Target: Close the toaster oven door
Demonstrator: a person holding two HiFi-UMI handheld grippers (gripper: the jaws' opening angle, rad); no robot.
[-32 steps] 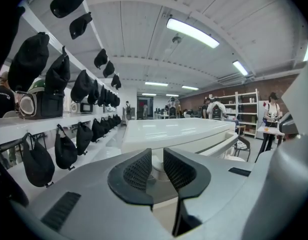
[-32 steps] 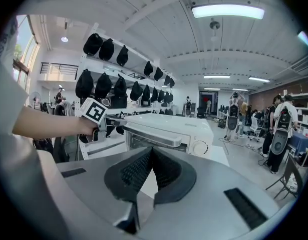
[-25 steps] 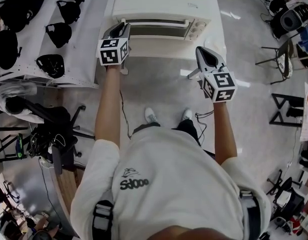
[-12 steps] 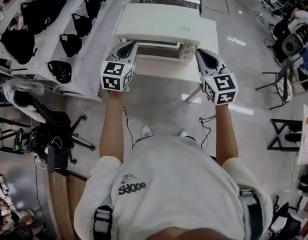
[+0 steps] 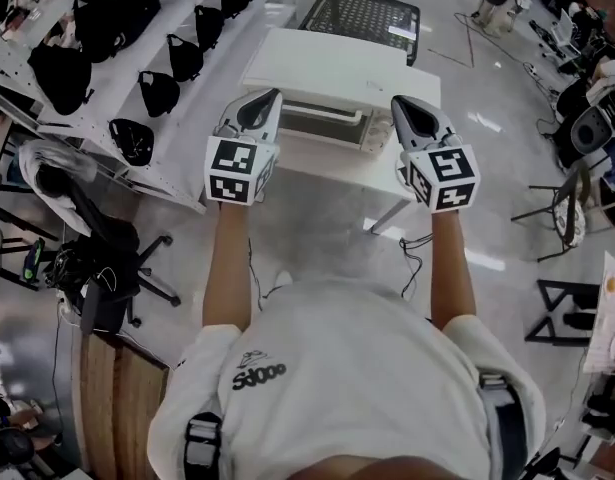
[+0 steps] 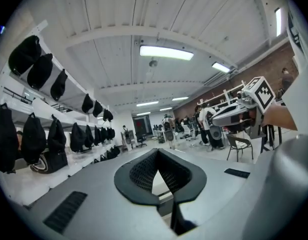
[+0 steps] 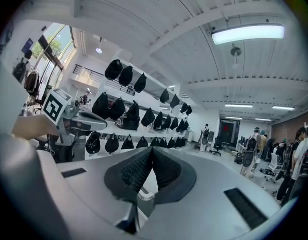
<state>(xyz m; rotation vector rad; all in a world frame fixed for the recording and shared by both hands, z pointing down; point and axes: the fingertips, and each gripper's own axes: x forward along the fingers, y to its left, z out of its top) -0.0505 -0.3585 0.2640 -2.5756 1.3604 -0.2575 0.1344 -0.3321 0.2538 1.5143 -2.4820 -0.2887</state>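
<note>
The white toaster oven (image 5: pixel 332 76) stands on a small white table (image 5: pixel 332 168) in the head view. Its door (image 5: pixel 322 123) stands upright against the front, with the handle bar along its top edge. My left gripper (image 5: pixel 272 96) hangs in the air in front of the oven's left end, shut and holding nothing. At the same height my right gripper (image 5: pixel 397 101) is level with the oven's right end, also shut and empty. In the left gripper view the pads (image 6: pixel 143 171) meet at the tip. In the right gripper view the pads (image 7: pixel 136 171) meet too. Both cameras point up across the room.
A black wire basket (image 5: pixel 367 13) lies on the floor behind the oven. White shelves with several black bags (image 5: pixel 137 28) run along the left. An office chair (image 5: pixel 97 258) stands at the left, and chairs and frames (image 5: pixel 572 188) at the right.
My left gripper has come away from the left end of the oven's handle. My right gripper has risen level with it. The oven sits farther off in the head view.
</note>
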